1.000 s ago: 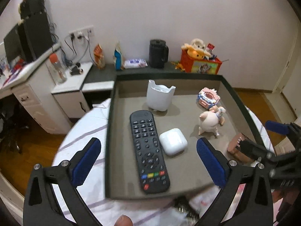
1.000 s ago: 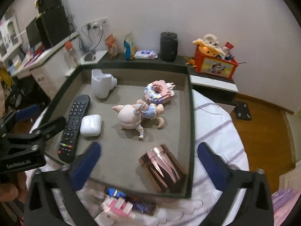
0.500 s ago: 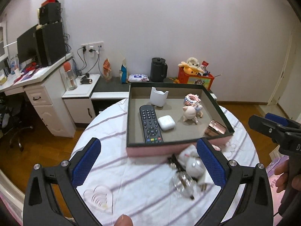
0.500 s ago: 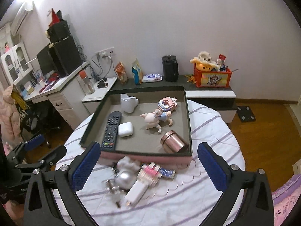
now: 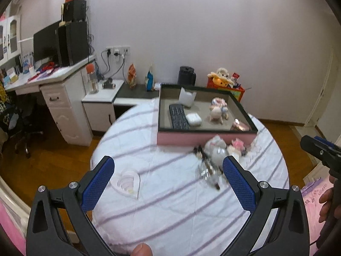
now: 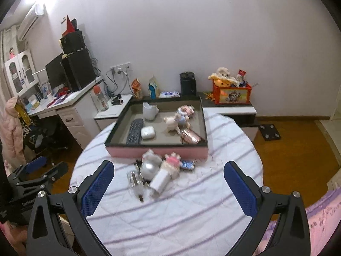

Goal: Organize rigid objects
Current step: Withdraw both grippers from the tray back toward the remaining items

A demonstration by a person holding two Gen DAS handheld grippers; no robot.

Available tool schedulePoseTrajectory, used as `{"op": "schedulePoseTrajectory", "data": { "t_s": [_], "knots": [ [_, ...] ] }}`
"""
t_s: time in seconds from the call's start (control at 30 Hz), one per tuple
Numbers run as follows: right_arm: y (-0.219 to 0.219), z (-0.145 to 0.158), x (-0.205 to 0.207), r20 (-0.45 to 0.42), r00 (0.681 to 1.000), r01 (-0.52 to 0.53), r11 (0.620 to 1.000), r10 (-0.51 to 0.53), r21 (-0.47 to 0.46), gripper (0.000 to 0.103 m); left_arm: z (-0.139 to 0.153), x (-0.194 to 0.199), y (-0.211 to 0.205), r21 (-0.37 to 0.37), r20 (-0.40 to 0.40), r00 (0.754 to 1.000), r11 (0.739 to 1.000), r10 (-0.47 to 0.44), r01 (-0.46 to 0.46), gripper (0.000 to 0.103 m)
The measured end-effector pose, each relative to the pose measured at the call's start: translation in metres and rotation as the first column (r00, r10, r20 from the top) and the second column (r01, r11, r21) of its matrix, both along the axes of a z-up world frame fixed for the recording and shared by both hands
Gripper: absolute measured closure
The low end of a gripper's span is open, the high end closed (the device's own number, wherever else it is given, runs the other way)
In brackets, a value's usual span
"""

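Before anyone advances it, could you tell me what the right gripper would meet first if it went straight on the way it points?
Probably the loose pile on the striped tablecloth, short of the pink tray. The right gripper is open and empty; depth is uncertain in the fisheye view.

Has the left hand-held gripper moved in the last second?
Yes. The left hand-held gripper has pulled back from the tray, which now looks far smaller and farther off.

From my right tool (image 6: 168, 183), its blue pads spread wide and empty, I see the striped round desk (image 6: 223, 145). A pink-sided tray (image 6: 157, 152) holds a remote (image 6: 134, 131), a white case (image 6: 147, 132) and a pig figure (image 6: 173, 123). A blurred pile of small items (image 6: 157, 170) lies just before it.
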State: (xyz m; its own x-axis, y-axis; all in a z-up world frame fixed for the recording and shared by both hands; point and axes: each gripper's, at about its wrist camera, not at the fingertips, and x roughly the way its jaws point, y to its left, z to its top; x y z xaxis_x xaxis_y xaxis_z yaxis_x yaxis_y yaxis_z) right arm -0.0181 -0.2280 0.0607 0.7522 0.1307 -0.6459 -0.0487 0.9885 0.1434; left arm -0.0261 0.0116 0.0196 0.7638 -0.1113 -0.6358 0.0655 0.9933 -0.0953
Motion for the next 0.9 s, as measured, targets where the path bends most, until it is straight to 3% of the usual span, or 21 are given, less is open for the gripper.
{"op": "schedulePoseTrajectory", "data": {
  "t_s": [0.23, 0.9],
  "knots": [
    [-0.015, -0.028, -0.014, -0.07, 0.997, 0.044, 0.999, -0.043, 0.014, 0.0, -0.017, -0.01, -0.011, 0.01, -0.052, 0.998, 1.0, -0.025, 0.026, 0.0],
    [-0.014, -0.025, -0.021, -0.063, 0.997, 0.043, 0.999, -0.043, 0.008, 0.0, -0.011, -0.017, -0.016, 0.016, -0.034, 0.999, 0.999, -0.032, 0.032, 0.0]
  ]
}}
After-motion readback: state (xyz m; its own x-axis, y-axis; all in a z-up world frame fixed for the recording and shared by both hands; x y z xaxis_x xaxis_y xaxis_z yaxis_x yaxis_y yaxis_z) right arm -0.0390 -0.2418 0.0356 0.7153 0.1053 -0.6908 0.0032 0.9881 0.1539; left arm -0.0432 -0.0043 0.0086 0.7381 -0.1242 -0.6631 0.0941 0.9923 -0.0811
